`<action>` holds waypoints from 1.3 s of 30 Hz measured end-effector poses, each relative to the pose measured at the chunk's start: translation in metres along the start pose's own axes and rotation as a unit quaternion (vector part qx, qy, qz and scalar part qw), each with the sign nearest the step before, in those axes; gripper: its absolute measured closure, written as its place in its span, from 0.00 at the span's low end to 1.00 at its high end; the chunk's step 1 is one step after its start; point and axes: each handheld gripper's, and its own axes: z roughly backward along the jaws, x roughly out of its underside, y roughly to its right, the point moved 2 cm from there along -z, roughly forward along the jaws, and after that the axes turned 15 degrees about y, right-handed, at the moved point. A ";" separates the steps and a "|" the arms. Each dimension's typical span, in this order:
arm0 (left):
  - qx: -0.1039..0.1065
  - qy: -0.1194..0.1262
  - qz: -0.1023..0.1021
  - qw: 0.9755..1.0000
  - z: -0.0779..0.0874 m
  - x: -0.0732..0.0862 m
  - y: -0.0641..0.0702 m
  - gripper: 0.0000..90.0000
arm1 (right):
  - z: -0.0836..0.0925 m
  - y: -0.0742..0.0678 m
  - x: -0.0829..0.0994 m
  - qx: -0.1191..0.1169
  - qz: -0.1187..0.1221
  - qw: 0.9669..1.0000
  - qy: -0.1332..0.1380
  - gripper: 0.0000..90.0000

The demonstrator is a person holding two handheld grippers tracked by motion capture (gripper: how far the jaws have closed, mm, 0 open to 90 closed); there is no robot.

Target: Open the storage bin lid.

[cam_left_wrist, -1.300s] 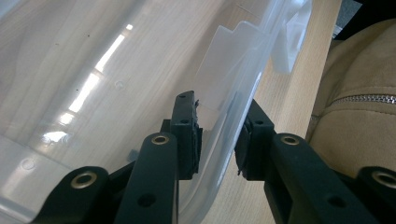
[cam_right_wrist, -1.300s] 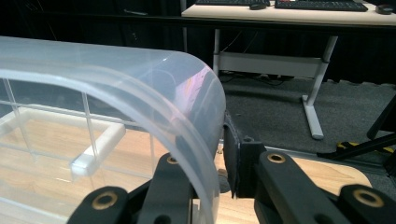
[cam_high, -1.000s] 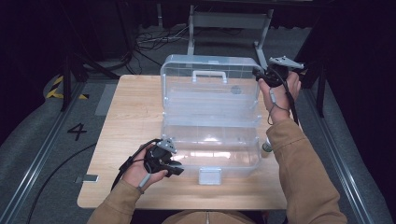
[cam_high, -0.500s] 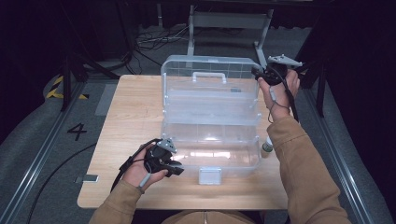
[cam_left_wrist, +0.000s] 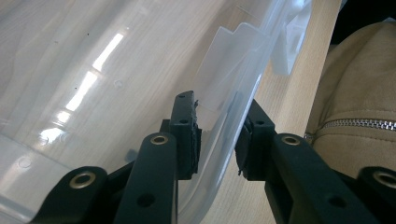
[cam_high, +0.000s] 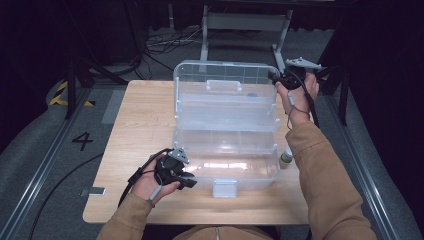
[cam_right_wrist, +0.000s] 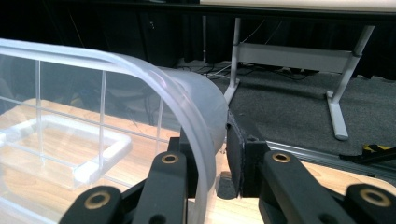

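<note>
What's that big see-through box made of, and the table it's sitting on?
The box looks like clear, glossy plastic: the table grain shows through its walls and ceiling lights glint off it. Its front latch seems a cloudier white plastic. The table appears to be pale wood or wood-look laminate, matte, with visible grain.

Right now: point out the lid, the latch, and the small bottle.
lid (cam_high: pixel 225 85), high view, on its clear top panel beside the handle.
latch (cam_high: pixel 224 188), high view, on the white tab at the box's front wall.
bottle (cam_high: pixel 285 156), high view, on its cap end, by the box's right side.
</note>
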 end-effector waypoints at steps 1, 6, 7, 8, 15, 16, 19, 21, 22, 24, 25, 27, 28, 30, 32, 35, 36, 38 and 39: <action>0.000 0.000 0.000 1.000 0.000 0.000 0.000 0.80 | -0.001 0.000 0.000 0.000 0.003 1.000 -0.002 0.86; 0.000 0.001 0.000 1.000 0.000 0.000 0.000 0.80 | -0.007 0.004 0.003 -0.007 0.003 1.000 -0.005 0.88; 0.000 0.001 0.000 1.000 0.000 0.000 0.000 0.80 | -0.007 0.004 0.003 -0.007 0.003 1.000 -0.005 0.88; 0.000 0.000 -0.001 1.000 0.000 0.000 0.000 0.80 | -0.009 0.006 0.006 -0.008 0.006 1.000 -0.007 0.88; 0.000 0.001 -0.001 1.000 0.000 0.000 0.000 0.80 | -0.016 0.008 0.010 -0.012 0.011 1.000 -0.010 0.89; -0.001 0.001 -0.001 1.000 0.000 0.000 0.000 0.80 | -0.017 0.009 0.012 -0.014 0.011 1.000 -0.012 0.89; -0.001 0.001 -0.002 1.000 0.000 0.000 0.000 0.80 | -0.018 0.010 0.013 -0.016 0.006 1.000 -0.013 0.89; -0.001 0.001 -0.001 1.000 0.000 0.000 0.000 0.80 | -0.020 0.011 0.014 -0.017 0.004 1.000 -0.015 0.89; -0.001 0.001 -0.001 1.000 0.000 0.000 0.000 0.80 | -0.021 0.012 0.015 -0.017 0.003 1.000 -0.015 0.89; -0.001 0.001 0.000 1.000 0.000 0.000 0.000 0.80 | -0.022 0.013 0.015 -0.020 0.001 1.000 -0.017 0.89; -0.001 0.001 0.000 1.000 0.000 0.000 0.000 0.80 | -0.022 0.013 0.016 -0.020 0.000 1.000 -0.019 0.89; -0.001 0.001 0.001 1.000 0.000 0.000 0.000 0.80 | -0.025 0.015 0.017 -0.023 -0.003 1.000 -0.021 0.89; 0.000 0.001 0.001 1.000 0.000 0.000 0.000 0.80 | -0.025 0.015 0.018 -0.023 -0.004 0.999 -0.021 0.89; 0.001 0.001 0.001 1.000 0.000 0.000 0.000 0.80 | -0.027 0.016 0.020 -0.023 -0.007 0.999 -0.023 0.89; 0.000 0.001 0.001 1.000 0.000 0.000 0.000 0.80 | -0.028 0.017 0.021 -0.023 -0.008 0.999 -0.024 0.89; 0.000 0.001 0.002 1.000 0.000 0.000 0.000 0.80 | -0.032 0.019 0.025 -0.028 -0.008 0.999 -0.027 0.89; 0.000 0.001 0.002 1.000 0.000 0.000 0.000 0.80 | -0.033 0.019 0.026 -0.029 -0.007 0.999 -0.028 0.89; 0.002 0.003 0.003 1.000 0.000 0.000 0.000 0.80 | -0.034 0.020 0.028 -0.030 -0.008 0.999 -0.030 0.89; 0.002 0.003 0.003 1.000 0.000 0.000 0.000 0.80 | -0.035 0.021 0.029 -0.031 -0.009 0.999 -0.031 0.90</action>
